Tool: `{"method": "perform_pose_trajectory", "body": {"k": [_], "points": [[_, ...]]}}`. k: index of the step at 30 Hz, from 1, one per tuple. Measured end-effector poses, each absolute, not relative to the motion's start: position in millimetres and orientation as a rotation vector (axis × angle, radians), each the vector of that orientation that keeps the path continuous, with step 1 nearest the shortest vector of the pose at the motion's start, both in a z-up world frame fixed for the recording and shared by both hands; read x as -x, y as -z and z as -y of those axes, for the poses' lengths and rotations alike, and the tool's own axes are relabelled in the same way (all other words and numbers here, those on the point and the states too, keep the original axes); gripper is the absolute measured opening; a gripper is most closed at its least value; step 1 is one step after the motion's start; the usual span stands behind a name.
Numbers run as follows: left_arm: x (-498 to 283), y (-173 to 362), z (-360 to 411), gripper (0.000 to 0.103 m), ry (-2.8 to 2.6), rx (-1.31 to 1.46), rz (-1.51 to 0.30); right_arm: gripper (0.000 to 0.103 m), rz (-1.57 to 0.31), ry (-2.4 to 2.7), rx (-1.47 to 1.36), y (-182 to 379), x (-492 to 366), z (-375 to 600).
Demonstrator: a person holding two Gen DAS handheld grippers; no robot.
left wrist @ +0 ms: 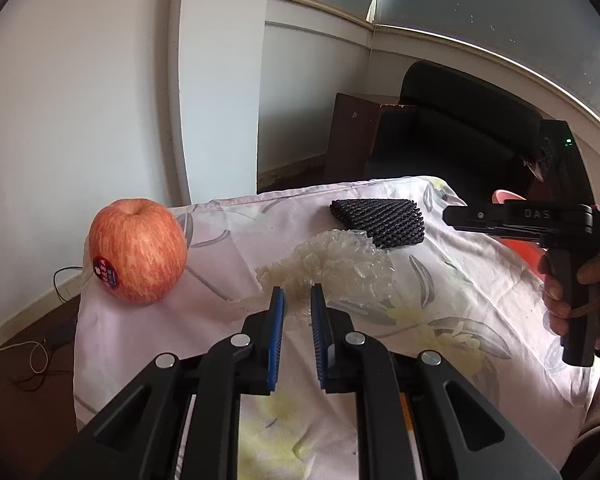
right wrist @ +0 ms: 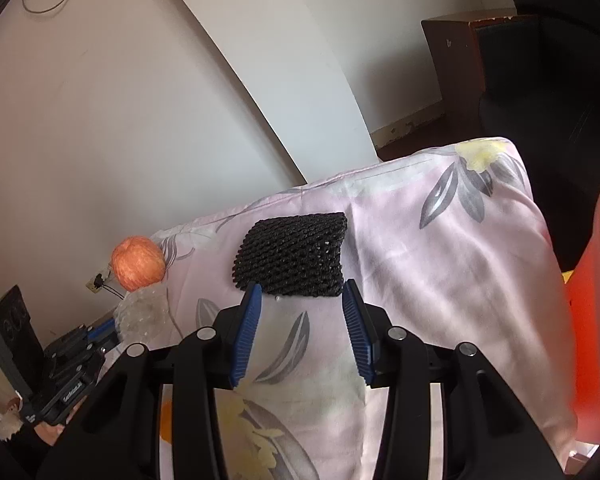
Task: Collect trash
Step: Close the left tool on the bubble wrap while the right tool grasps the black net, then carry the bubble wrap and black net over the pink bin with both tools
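1. Two pieces of trash on the floral cloth [left wrist: 440, 280], and both tools are going in at once. This looks like the pick-up step, with nothing carried off yet.

2. Left gripper [left wrist: 298, 300] first: its blue pads are drawn in to a narrow gap around the near edge of the crumpled clear plastic wrap [left wrist: 332, 268]. A wisp of film sits between them. Whether the pads truly bite it, I cannot tell; the film is thin and see-through.

3. From the left wrist view the wrap spreads from dead centre toward one o'clock, and the black foam net [left wrist: 380, 222] lies just beyond it, touching or overlapping its far edge at about one o'clock.

4. Right gripper [right wrist: 300, 300] now: jaws stand partly open, the blue pads flanking the near edge of the black foam net [right wrist: 292, 256], which sits straight ahead at twelve o'clock. The tips are at the net's corners, with nothing clamped yet.

5. The apple [left wrist: 138, 250] stands upright at ten o'clock in the left view, well apart from both tools. Sticker on, whole fruit: not trash, I'd judge, so leave it.

6. Next call for the right: ease forward so the net goes between the pads, then close. It is soft foam and should squash.

7. For the left: finish closing and lift gently. The risk is the film slipping free, or dragging the net along.

8. An orange-red bin-like edge [right wrist: 596, 280] shows at three o'clock in the right view, a likely drop point.
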State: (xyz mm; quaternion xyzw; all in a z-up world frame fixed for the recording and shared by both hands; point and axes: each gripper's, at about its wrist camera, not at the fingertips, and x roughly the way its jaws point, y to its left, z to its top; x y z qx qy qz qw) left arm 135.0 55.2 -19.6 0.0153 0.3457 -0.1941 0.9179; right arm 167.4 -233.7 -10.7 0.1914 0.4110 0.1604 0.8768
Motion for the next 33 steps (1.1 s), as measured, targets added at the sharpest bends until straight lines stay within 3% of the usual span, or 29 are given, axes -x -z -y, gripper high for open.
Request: {"method": "perform_pose_trajectory", "body": {"k": [14,15,19,33], "points": [[-128.0,23.8,-62.3,0.012,0.386,0.077,-0.743,0.041,-0.900,-0.322,-0.360,35.6,-208.4,216.6],[-128.9,24.0,-62.0,0.012,0.386,0.082,-0.744,0.030,-0.902,-0.329,-0.352,35.5,-207.2,214.9],[-126.5,23.2,-58.2,0.012,0.384,0.093,-0.744,0.010,-0.880,-0.330,-0.314,30.5,-194.8,209.8],[-108.5,7.5,-38.4,0.012,0.394,0.097,-0.725,0.009,-0.737,-0.339,-0.314,-20.4,-115.3,226.8]]}}
